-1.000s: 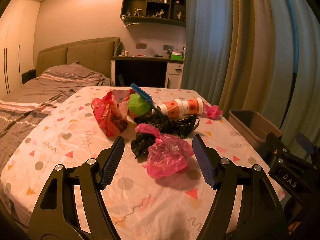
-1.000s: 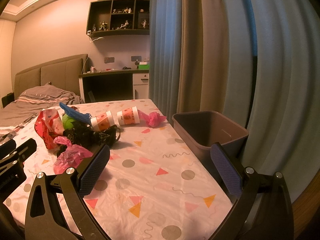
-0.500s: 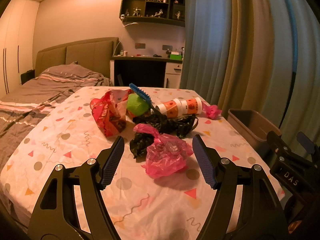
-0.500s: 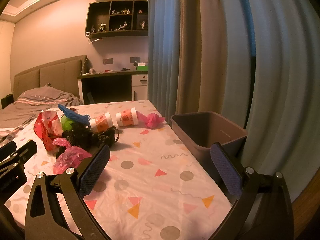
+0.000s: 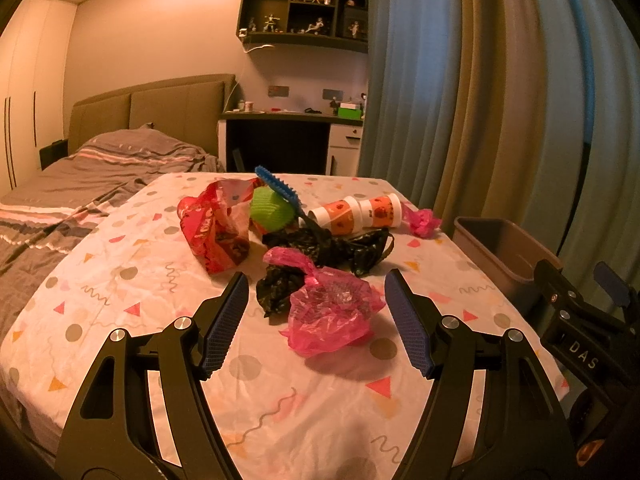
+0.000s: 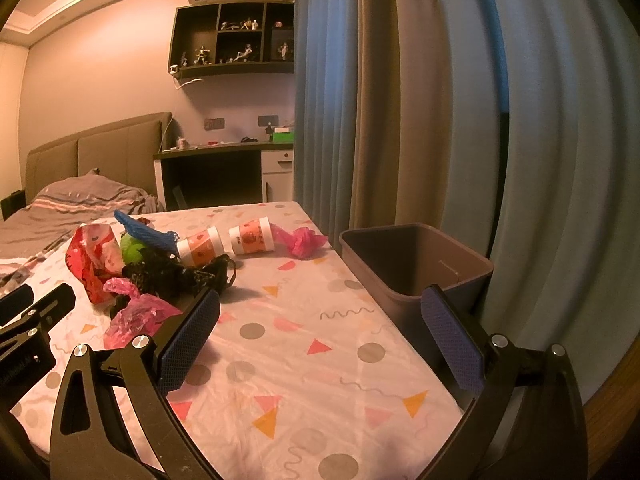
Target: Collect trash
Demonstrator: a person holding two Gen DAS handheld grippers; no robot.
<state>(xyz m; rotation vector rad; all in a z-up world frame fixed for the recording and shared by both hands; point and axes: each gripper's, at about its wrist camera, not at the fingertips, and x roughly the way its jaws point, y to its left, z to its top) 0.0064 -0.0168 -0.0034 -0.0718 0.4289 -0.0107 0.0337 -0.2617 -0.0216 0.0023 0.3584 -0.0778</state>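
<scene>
Trash lies piled on a patterned tablecloth [image 5: 120, 280]: a crumpled pink bag [image 5: 328, 312], a black bag [image 5: 332, 244], a red bag [image 5: 212, 228], a green cup [image 5: 272, 208] under a blue brush [image 5: 280, 190], two orange paper cups [image 5: 360, 214] and a small pink wad [image 5: 424, 222]. My left gripper [image 5: 316, 320] hovers open just short of the pink bag, which shows between its fingers. My right gripper [image 6: 320, 336] is open over bare cloth, the pink bag [image 6: 136, 316] to its left. A grey bin [image 6: 416, 264] stands at the table's right edge.
Heavy curtains [image 6: 440, 120] hang right behind the bin. A bed [image 5: 80, 176] with a grey blanket adjoins the table on the left, and a dark desk [image 5: 280, 140] stands at the far wall. The right gripper's body [image 5: 580, 332] shows at the left view's right edge.
</scene>
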